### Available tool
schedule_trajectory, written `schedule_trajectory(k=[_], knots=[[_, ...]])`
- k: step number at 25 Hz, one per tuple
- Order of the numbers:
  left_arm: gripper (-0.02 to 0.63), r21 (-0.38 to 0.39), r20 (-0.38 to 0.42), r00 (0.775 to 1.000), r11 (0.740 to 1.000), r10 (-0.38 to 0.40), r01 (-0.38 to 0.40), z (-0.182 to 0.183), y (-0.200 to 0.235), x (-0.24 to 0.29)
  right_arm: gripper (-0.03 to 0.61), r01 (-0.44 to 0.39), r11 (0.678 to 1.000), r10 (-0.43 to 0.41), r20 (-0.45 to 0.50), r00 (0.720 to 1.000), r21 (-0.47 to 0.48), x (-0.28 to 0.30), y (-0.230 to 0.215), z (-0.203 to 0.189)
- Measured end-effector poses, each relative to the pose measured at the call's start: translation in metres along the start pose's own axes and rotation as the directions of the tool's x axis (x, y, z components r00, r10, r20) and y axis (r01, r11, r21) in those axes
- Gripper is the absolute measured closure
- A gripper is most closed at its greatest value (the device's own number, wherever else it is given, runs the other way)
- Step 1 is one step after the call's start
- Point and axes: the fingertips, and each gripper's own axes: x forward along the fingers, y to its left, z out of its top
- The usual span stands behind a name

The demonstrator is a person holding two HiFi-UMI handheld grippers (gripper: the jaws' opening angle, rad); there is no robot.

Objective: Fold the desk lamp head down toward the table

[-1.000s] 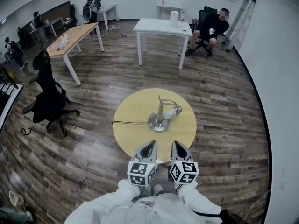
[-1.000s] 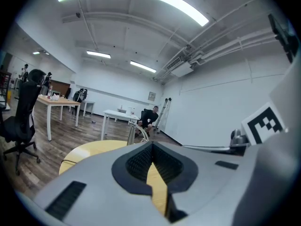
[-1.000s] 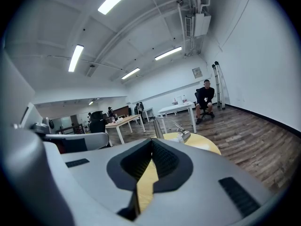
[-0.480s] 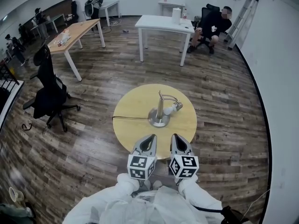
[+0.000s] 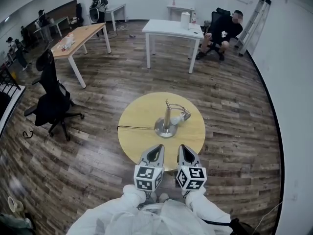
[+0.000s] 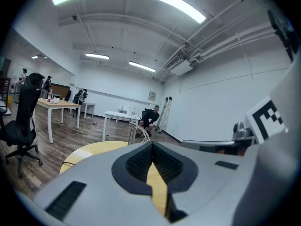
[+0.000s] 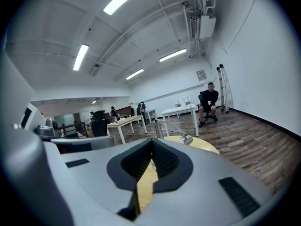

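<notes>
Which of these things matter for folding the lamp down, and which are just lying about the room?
Part of the job: desk lamp; the round table it stands on; left gripper and right gripper, both shut and empty.

Just lying about: black office chair; white table; wooden table; ladder; seated person.

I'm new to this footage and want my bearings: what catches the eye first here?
A round yellow table stands mid-floor with a silver desk lamp on it. Nearest the camera, the left tongs and right tongs are side by side, both shut and empty, short of the lamp. A person sits at the far right.
</notes>
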Motion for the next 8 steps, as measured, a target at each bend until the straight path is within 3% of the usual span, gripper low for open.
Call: schedule_trajectory(k=[8], knots=[[0.614, -0.003, -0.026, 1.000, 1.000, 0.007, -0.007, -0.0064, 0.0018, -0.0024, 0.568, 0.000, 1.000, 0.000, -0.003, 1.000, -0.002, -0.0038, 0.0018, -0.0003]])
